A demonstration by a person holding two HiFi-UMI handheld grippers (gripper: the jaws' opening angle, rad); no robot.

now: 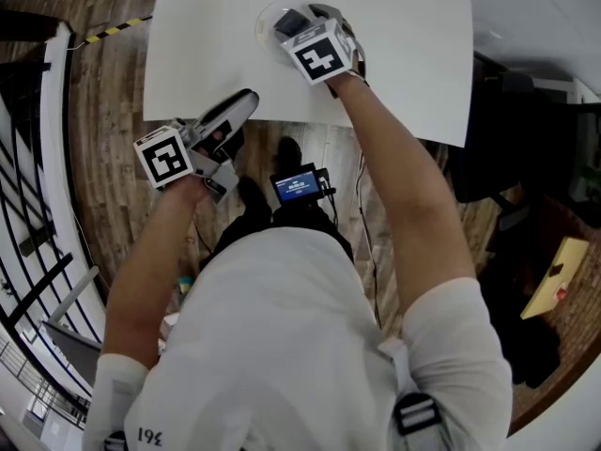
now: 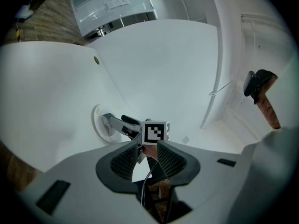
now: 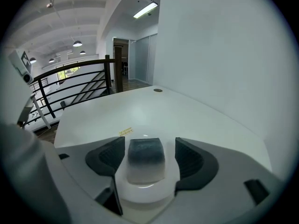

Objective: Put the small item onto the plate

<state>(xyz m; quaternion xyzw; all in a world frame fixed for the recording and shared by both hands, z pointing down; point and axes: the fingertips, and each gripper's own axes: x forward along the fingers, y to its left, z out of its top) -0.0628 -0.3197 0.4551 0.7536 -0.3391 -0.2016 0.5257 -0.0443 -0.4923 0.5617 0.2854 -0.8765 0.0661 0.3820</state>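
A small block [image 3: 146, 157], dark grey on top and pale below, rests on a round white plate [image 3: 140, 194] on the white table [image 1: 404, 54]. My right gripper [image 3: 149, 155] is open: its jaws stand either side of the block with a gap on each side. In the head view the block [image 1: 293, 21] and plate [image 1: 263, 19] lie at the far middle, with the right gripper [image 1: 286, 24] over them. My left gripper [image 1: 246, 100] hovers at the table's near edge, shut and empty. In the left gripper view it [image 2: 148, 157] points toward the plate [image 2: 97, 122].
A yellow sticker [image 3: 125, 131] lies just beyond the plate, and a round cable hole [image 3: 158, 90] sits near the table's far corner. A black railing [image 3: 70, 87] runs beyond the table. A white wall [image 3: 224, 55] borders one side. Wooden floor [image 1: 103, 158] lies below.
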